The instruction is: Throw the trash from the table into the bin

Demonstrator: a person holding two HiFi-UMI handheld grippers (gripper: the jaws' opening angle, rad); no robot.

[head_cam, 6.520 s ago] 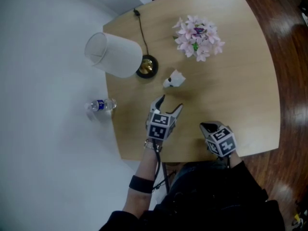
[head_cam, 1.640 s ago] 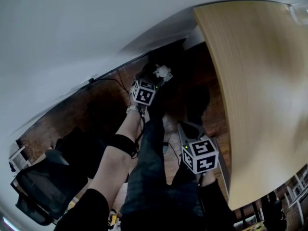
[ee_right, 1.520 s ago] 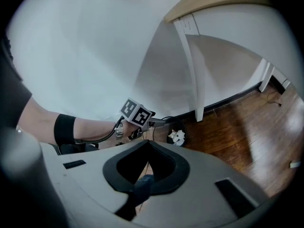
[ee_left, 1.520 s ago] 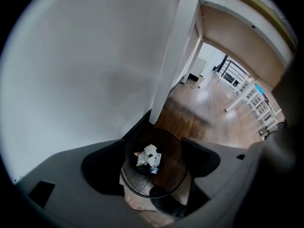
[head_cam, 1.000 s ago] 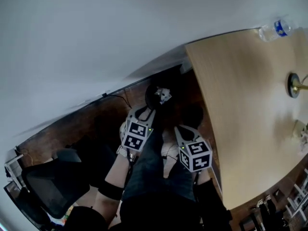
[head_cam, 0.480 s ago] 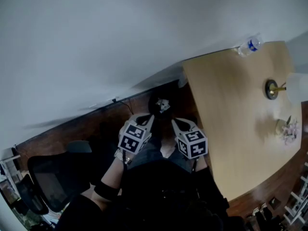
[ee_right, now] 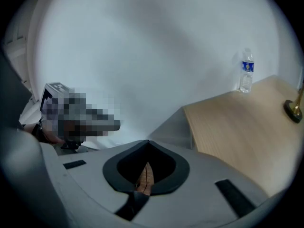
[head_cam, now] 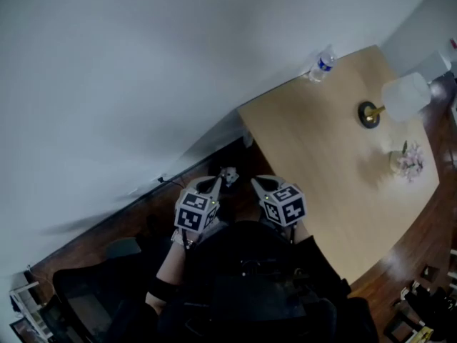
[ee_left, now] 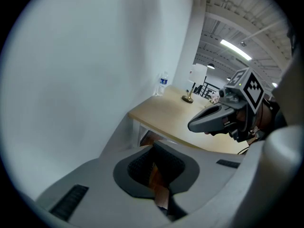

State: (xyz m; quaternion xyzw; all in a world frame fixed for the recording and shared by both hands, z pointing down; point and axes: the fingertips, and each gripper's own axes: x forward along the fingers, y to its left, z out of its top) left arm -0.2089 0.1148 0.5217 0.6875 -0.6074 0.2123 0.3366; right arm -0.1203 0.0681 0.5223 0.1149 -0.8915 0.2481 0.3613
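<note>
Right, the white wall (head_cam: 143, 63) fills most of what I see, and the pale wooden table (head_cam: 335, 170) stands against it off to one side. Both tongs hang side by side in front of me, not touching each other. My left gripper (head_cam: 213, 184) is pinched fully together, nothing between the pads. My right gripper (head_cam: 258, 184) is closed the same way and holds nothing. Down between their tips sits the dark round bin (head_cam: 234, 184), dim and hard to trace, and the crumpled white paper (head_cam: 228, 176) lies in it.
</note>
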